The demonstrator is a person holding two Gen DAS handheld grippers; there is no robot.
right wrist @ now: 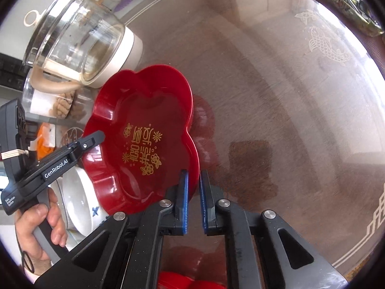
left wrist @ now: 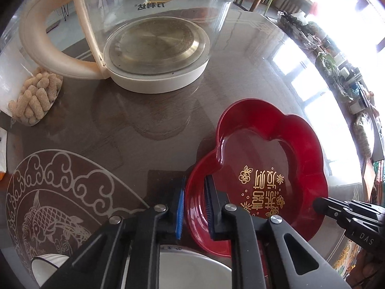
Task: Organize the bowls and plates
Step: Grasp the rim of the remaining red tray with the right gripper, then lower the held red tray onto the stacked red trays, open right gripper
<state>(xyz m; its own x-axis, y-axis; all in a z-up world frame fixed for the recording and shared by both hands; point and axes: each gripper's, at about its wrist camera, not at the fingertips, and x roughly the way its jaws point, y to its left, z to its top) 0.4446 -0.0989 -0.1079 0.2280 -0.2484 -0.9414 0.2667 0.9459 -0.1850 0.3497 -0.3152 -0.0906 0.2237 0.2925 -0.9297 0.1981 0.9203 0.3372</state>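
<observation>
Your left gripper (left wrist: 194,204) pinches the red flower-shaped plate (left wrist: 259,168) rim | your right gripper (right wrist: 192,201) pinches the opposite rim | white bowl (right wrist: 79,200) underneath

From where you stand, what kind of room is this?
Probably a home dining room. A glass-topped table etched with fish carries a glass electric kettle, a red flower-shaped plate and a white bowl, with snacks alongside.

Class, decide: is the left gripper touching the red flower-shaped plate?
Touching. In the left wrist view the left gripper has its jaws on either side of the red flower-shaped plate, closed against the rim.
</observation>
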